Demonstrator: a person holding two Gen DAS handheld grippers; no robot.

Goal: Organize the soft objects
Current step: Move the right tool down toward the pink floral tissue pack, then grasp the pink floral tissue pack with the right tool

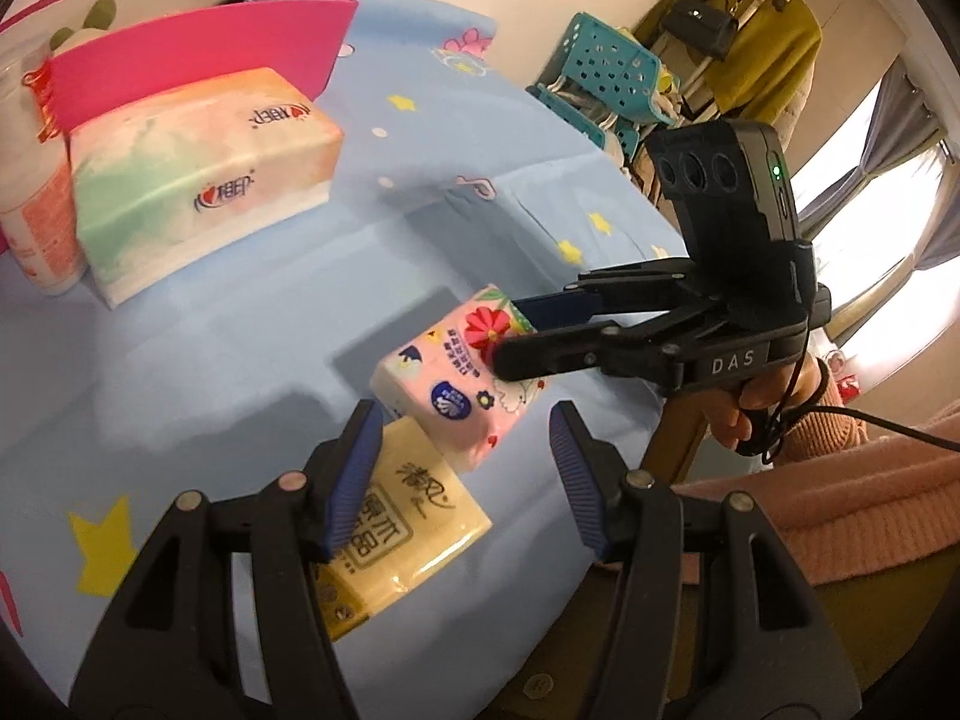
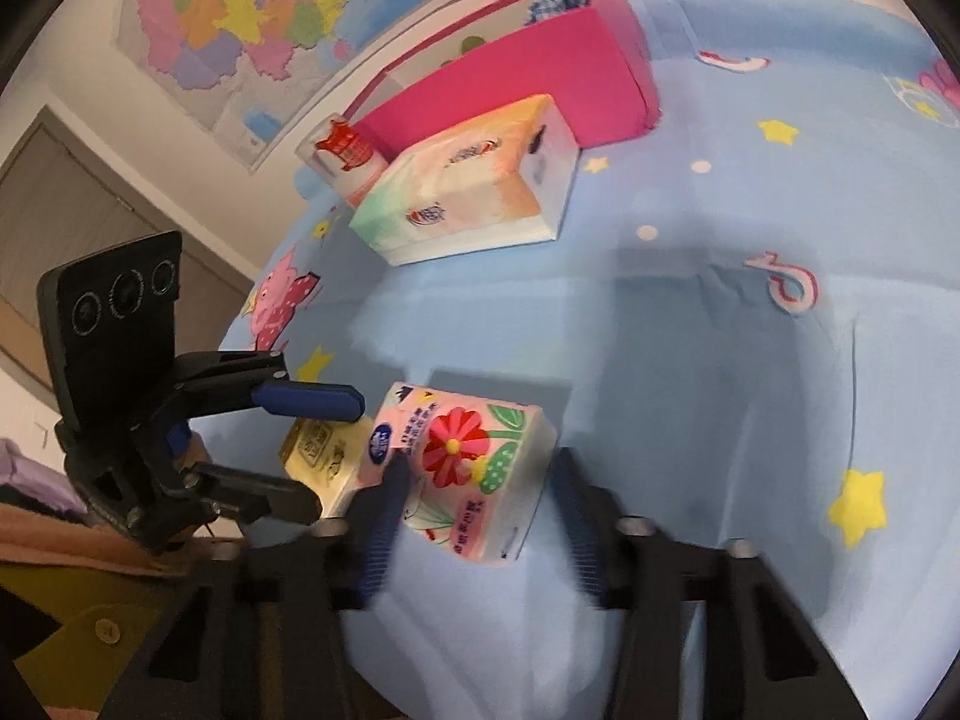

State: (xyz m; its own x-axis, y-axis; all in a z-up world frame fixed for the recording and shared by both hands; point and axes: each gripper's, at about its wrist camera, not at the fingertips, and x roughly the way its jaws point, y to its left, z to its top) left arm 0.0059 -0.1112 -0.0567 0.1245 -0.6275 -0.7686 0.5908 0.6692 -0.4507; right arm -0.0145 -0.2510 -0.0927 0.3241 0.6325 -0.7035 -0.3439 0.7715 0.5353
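A pink floral tissue pack is lifted off the blue sheet, tilted. My right gripper is shut on one end of it. A yellow tissue pack lies flat on the sheet beneath. My left gripper is open, its fingers straddling the yellow pack just above it. A larger pastel tissue pack lies further back, in front of a pink box with cloth inside.
A white cylindrical bottle lies left of the large pack. The bed sheet has stars and cartoon prints. A teal basket rack and hanging clothes stand beyond the bed. A map hangs on the wall.
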